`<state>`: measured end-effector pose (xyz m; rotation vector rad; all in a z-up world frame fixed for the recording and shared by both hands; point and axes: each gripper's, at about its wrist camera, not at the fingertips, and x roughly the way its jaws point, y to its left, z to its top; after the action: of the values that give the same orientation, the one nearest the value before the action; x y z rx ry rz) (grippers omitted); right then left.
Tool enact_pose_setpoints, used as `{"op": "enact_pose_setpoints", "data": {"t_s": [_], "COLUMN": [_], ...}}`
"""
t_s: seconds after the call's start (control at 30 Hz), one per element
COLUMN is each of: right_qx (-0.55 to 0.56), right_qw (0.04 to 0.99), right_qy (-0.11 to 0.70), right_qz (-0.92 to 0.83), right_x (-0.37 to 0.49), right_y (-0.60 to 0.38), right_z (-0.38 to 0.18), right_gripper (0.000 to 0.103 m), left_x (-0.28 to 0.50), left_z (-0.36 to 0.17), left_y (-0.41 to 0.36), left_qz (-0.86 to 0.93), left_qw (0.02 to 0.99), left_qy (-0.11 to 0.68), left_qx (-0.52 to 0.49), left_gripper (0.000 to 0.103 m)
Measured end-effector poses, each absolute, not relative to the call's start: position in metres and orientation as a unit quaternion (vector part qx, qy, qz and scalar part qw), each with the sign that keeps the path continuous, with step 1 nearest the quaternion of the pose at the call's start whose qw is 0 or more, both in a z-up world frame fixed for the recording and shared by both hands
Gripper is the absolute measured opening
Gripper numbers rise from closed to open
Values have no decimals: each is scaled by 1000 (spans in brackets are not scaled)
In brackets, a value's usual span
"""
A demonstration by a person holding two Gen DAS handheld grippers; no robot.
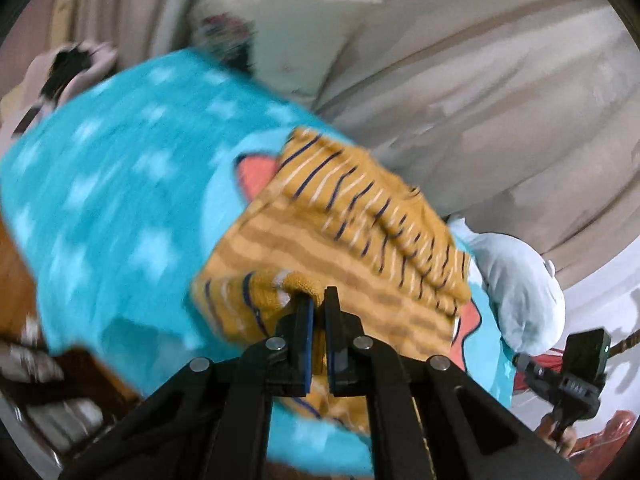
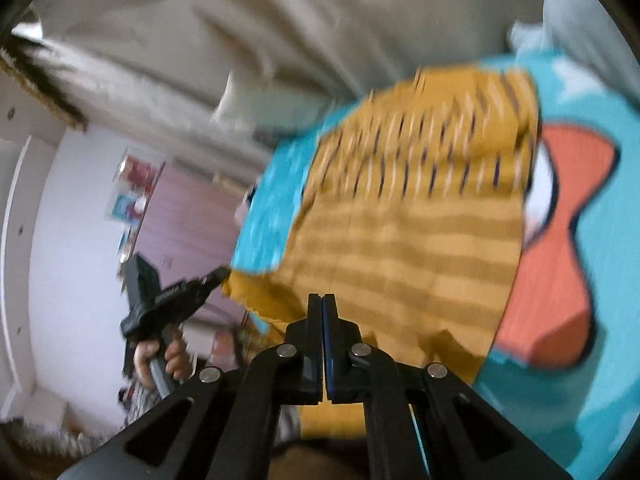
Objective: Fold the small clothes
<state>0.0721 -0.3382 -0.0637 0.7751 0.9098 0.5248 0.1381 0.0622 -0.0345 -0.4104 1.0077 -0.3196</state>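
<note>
A small mustard garment with thin dark and white stripes lies across a turquoise blanket printed with an orange shape. My left gripper is shut on a bunched corner of the garment, with cloth squeezed between its pads. In the right wrist view the same garment spreads ahead, blurred. My right gripper is shut with its tips on the garment's near edge. The left gripper, held by a hand, grips the garment's left corner. In the left wrist view only the right gripper's body shows, its fingers hidden.
Beige draped fabric fills the background behind the blanket. A pale grey-white soft bundle lies at the blanket's right edge and a light cushion sits behind. A white wall and pinkish door stand at the left.
</note>
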Motion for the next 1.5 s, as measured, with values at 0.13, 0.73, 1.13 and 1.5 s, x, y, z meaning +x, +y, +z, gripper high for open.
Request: {"op": "enact_pose_setpoints", "data": {"t_s": [0.13,0.73,1.13,1.5], "right_qx": [315,180,201,182], "right_qw": [830,813,862,857], "right_qy": [417,526,449,481], "right_qz": [197,170,124,-14], "right_x": [111,110,133,282], "right_y": [-348,-297,-325,-358], "right_z": [-54,-143,-60,-115], "right_gripper": [3,62,8,8], "left_x": [193,236,255,395], "left_z": [-35,-83,-45,-81], "left_y": [33,29,33,-30], "left_qz": [-171,-169,-189,-157], "left_qw": [843,818,829,836], "left_qy": [480,519,488,512], "left_qx": [-170,-179,-200,-119], "left_gripper": [5,5,5,5]}}
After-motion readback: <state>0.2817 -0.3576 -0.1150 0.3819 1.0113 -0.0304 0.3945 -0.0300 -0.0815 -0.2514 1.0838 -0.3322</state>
